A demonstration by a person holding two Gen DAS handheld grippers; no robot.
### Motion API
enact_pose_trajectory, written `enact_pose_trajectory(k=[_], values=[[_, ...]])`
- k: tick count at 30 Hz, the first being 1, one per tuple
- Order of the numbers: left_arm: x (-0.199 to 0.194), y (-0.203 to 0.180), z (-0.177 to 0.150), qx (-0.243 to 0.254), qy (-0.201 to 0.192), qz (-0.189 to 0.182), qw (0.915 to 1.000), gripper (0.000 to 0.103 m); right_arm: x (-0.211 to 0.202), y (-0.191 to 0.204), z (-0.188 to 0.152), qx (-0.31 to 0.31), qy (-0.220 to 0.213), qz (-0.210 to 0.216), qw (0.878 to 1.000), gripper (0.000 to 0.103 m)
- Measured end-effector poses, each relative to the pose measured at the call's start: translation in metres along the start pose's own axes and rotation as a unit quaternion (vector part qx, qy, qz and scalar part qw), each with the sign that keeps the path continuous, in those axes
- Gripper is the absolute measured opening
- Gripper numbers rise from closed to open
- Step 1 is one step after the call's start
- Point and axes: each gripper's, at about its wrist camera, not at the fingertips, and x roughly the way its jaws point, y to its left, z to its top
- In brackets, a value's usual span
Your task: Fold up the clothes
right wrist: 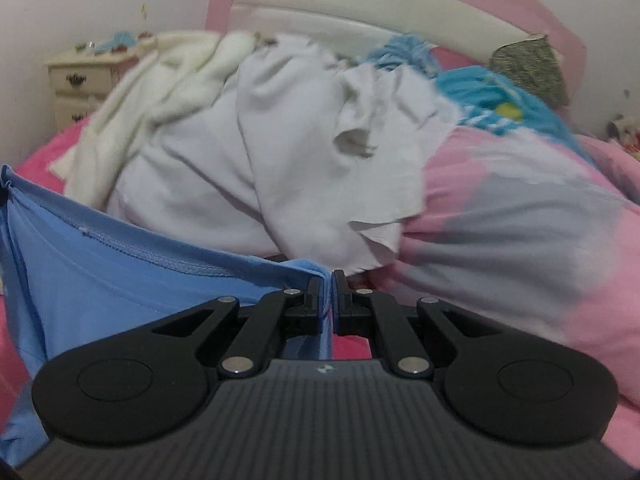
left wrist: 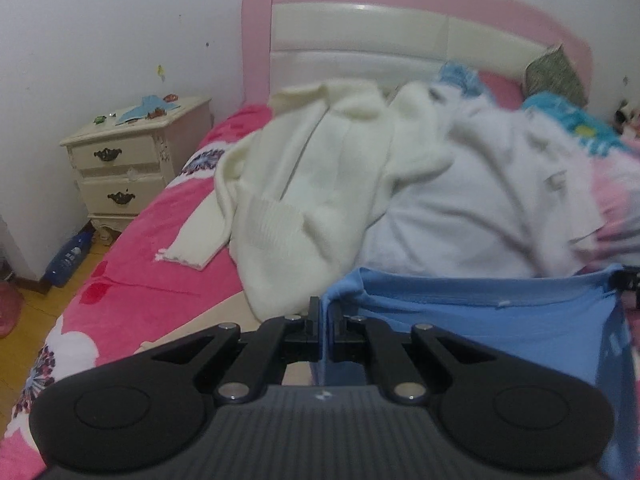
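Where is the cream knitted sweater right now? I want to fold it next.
In the left wrist view, the cream knitted sweater lies on the pink bed, left of the white garment, beyond the blue shirt.

Obstacles, far: cream sweater and white garment heaped together. Right: pink duvet. Passable: pink sheet, near left.

I count one blue garment, one cream sweater, one white garment, one nightstand, two drawers.
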Motion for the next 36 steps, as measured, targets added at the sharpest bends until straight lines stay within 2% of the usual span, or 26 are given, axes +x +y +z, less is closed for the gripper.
enact_pose_trajectory(k=[2, 3, 4, 5, 6, 7, 8, 10, 13, 15, 19, 22, 24, 27, 29, 33, 36], values=[[0.018, -0.003, -0.007, 0.005, 0.021, 0.010, 0.9997, 0.004, 0.024, 0.006, 0.000, -0.005, 0.015, 0.005, 1.000, 0.003], [0.031, -0.005, -0.011, 0.007, 0.042, 0.011, 0.9990, 0.010, 0.038, 0.010, -0.002, -0.008, 0.028, 0.014, 0.999, 0.004], [0.043, -0.007, -0.016, 0.009, 0.064, 0.012, 0.9979, 0.024, 0.053, 0.013, -0.005, -0.008, 0.046, 0.028, 0.998, 0.009], [0.055, -0.008, -0.021, 0.011, 0.085, 0.014, 0.9963, 0.034, 0.067, 0.015, -0.009, -0.004, 0.065, 0.044, 0.997, 0.014], [0.064, -0.009, -0.028, 0.011, 0.107, 0.015, 0.9941, 0.045, 0.080, 0.016, -0.014, -0.006, 0.091, 0.055, 0.994, 0.035], [0.070, -0.010, -0.034, 0.014, 0.122, 0.015, 0.9923, 0.046, 0.092, 0.018, -0.020, -0.010, 0.119, 0.061, 0.991, 0.057], [0.073, -0.010, -0.039, 0.016, 0.132, 0.018, 0.9910, 0.047, 0.104, 0.019, -0.026, -0.014, 0.148, 0.068, 0.987, 0.062], [0.071, -0.006, -0.044, -0.001, 0.142, 0.018, 0.9897, 0.058, 0.109, 0.015, -0.035, -0.018, 0.166, 0.070, 0.983, 0.065], [0.058, 0.007, -0.044, -0.038, 0.145, 0.009, 0.9887, 0.060, 0.090, -0.011, -0.043, 0.020, 0.153, 0.083, 0.985, 0.076], [0.042, 0.017, -0.043, -0.058, 0.145, 0.005, 0.9877, 0.061, 0.067, -0.035, -0.049, 0.055, 0.134, 0.085, 0.986, 0.080], [0.001, 0.043, -0.054, -0.077, 0.159, -0.005, 0.9843, 0.064, 0.005, -0.086, -0.073, 0.137, 0.095, 0.102, 0.981, 0.081], [-0.039, 0.066, -0.077, -0.071, 0.182, 0.003, 0.9807, 0.064, -0.036, -0.108, -0.097, 0.171, 0.074, 0.143, 0.972, 0.081], [-0.069, 0.075, -0.094, -0.070, 0.197, 0.018, 0.9778, 0.064, -0.050, -0.104, -0.104, 0.161, 0.063, 0.187, 0.967, 0.081], [-0.113, 0.078, -0.112, -0.089, 0.202, 0.042, 0.9745, 0.063, -0.069, -0.077, -0.106, 0.099, 0.034, 0.271, 0.957, 0.080], [-0.136, 0.070, -0.117, -0.092, 0.192, 0.048, 0.9758, 0.063, -0.080, -0.050, -0.108, 0.040, 0.021, 0.320, 0.946, 0.076], [-0.164, 0.067, -0.135, -0.077, 0.187, 0.060, 0.9775, 0.056, -0.101, 0.010, -0.121, -0.070, 0.003, 0.379, 0.923, 0.066], [-0.177, 0.071, -0.160, -0.070, 0.203, 0.065, 0.9745, 0.049, -0.109, 0.067, -0.135, -0.142, 0.000, 0.399, 0.906, 0.059]])
